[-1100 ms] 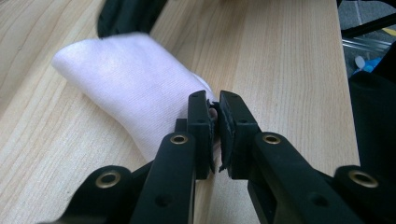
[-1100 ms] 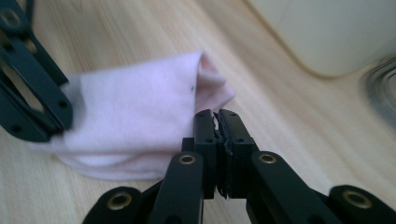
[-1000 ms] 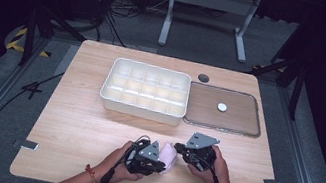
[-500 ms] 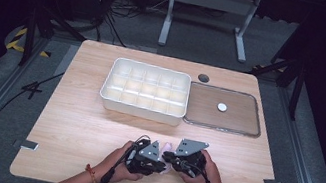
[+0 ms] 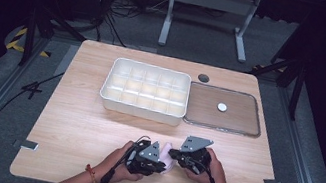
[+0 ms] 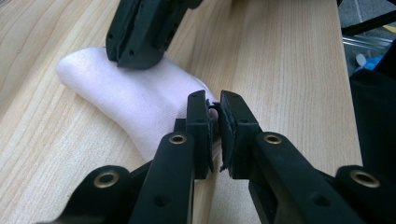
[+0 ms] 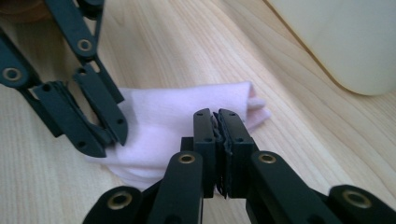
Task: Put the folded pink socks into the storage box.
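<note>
A pale pink folded cloth (image 5: 168, 156) lies on the wooden table near its front edge, between my two grippers. In the left gripper view, my left gripper (image 6: 214, 112) is shut on one edge of the cloth (image 6: 140, 100), and a fold shows between its pads. My right gripper (image 7: 217, 123) is shut on the top layer of the cloth (image 7: 177, 116), and its jaws have just closed a little further. From the high view, the left gripper (image 5: 160, 164) and right gripper (image 5: 176, 157) sit tip to tip over the cloth.
A white compartment tray (image 5: 139, 111) stands at the table's middle back. Right of it lies its clear flat lid (image 5: 240, 119) with a small white disc (image 5: 221, 107) on it. A dark round hole (image 5: 203, 78) sits behind the lid.
My right gripper has shifted left toward the left gripper, and less of the cloth shows between them. The left hand has kept still.
</note>
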A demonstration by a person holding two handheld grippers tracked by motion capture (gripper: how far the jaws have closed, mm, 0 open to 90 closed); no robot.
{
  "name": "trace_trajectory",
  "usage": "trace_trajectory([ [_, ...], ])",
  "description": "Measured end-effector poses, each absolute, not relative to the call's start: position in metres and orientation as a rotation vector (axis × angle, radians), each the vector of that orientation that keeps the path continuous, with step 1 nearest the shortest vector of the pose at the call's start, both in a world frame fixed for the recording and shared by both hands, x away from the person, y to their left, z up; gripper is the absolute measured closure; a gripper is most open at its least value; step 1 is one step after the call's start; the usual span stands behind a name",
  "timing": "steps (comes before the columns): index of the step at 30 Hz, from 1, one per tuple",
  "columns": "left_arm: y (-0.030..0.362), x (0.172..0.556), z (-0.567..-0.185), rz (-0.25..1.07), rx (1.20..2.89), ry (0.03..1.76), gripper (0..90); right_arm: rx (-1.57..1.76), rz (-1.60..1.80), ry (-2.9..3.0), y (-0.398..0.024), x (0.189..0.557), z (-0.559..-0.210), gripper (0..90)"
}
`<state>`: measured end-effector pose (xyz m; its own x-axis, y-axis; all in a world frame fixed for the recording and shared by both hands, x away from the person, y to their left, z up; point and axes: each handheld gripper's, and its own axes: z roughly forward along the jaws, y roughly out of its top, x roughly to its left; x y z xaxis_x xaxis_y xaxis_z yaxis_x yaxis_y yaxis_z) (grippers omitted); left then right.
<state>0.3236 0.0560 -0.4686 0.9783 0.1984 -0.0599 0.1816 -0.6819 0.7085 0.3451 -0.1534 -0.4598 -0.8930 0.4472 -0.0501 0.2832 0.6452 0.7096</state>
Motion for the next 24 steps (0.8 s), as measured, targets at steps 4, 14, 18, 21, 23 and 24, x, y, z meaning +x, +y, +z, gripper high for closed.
trace_trajectory([
  [4, 0.056, 0.324, -0.469, 0.026, 2.335, 0.264, 82.3, 0.609, 1.041, 2.626, -0.155, 0.346, -0.458, 87.2],
  [14, 0.056, 0.324, -0.469, 0.024, 2.333, 0.267, 82.1, 0.640, 1.062, 2.564, -0.160, 0.344, -0.448, 86.7],
  [18, 0.056, 0.323, -0.469, 0.024, 2.333, 0.269, 82.1, 0.582, 1.095, 2.555, -0.154, 0.337, -0.445, 86.4],
  [21, 0.056, 0.324, -0.468, 0.028, 2.337, 0.265, 82.1, 0.532, 1.165, 2.601, -0.149, 0.333, -0.445, 85.1],
  [23, 0.056, 0.324, -0.468, 0.029, 2.338, 0.264, 82.1, 0.497, 1.140, 2.631, -0.145, 0.331, -0.449, 84.7],
  [24, 0.056, 0.324, -0.468, 0.029, 2.338, 0.264, 82.1, 0.497, 1.140, 2.631, -0.145, 0.331, -0.449, 84.7],
])
